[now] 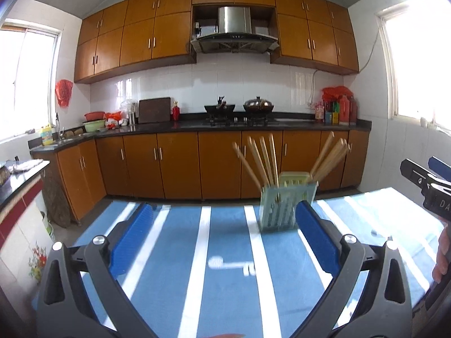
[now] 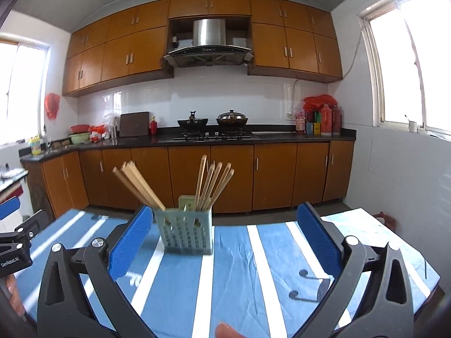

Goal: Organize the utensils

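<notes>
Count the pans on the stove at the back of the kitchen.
2: an open wok on the left burner of the stove and a lidded pan on the right burner. No other pan seems hidden there.

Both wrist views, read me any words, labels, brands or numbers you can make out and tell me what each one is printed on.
"DA": white letters on the black body of the right gripper, cut off by the edge of the left wrist view.
"GenRobot.AI": small white print on the black body of the left gripper, tilted, only just readable.
Labels on the bottles and boxes at the right end of the counter: too small to read.
Yellow bottle by the sink: label blurred.
</notes>
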Demonstrator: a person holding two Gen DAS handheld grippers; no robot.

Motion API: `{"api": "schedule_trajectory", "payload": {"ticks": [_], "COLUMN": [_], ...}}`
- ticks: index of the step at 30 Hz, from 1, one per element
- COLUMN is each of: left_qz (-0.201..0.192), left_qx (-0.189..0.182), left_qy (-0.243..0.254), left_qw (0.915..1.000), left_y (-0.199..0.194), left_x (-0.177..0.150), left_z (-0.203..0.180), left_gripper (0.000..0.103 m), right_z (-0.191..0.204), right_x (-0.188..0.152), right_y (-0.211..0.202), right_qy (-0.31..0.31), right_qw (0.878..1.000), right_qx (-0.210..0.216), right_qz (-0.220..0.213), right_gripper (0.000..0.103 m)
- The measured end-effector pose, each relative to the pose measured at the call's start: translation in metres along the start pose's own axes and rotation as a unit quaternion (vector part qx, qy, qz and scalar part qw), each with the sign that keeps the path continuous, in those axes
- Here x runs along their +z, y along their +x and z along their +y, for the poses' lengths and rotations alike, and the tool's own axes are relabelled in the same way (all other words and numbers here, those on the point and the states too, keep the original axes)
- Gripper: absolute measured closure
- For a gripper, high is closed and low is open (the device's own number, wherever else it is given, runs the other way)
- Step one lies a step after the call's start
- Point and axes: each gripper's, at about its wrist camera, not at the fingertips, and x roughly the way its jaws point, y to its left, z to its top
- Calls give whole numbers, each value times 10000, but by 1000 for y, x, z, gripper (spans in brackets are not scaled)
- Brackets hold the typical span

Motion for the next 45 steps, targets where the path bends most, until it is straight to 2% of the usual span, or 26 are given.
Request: {"api": "schedule_trajectory", "payload": {"ticks": [6,9,14,23,45], "left_qz": [312,339,316,392,446], "left_qx": [5,23,108,60,-15], "left_qy": [-201,-282,-268,-194,-207], "left_qw": [9993,9990,9991,9990,9988], "left_y": [1,-3,-9,-13,-17], "left_x": [-44,-60,-74,-92,-98], "left_z": [4,4,5,3,-3], "left_gripper": [4,4,4,4,4], "right_z": [5,8,11,7,1], "right_x": [-48,-67,-82,-92,-100], "right_y": [-6,-7,-12,-17,-24], "right_qy": [-42,-18,-16,44,132], "right_qw": [9992,9977,9963,9954,9949], "right_qx": [104,211,246,193,168], "right_qz": [396,649,821,933,987], "right_gripper": [2,2,2,2,2]}}
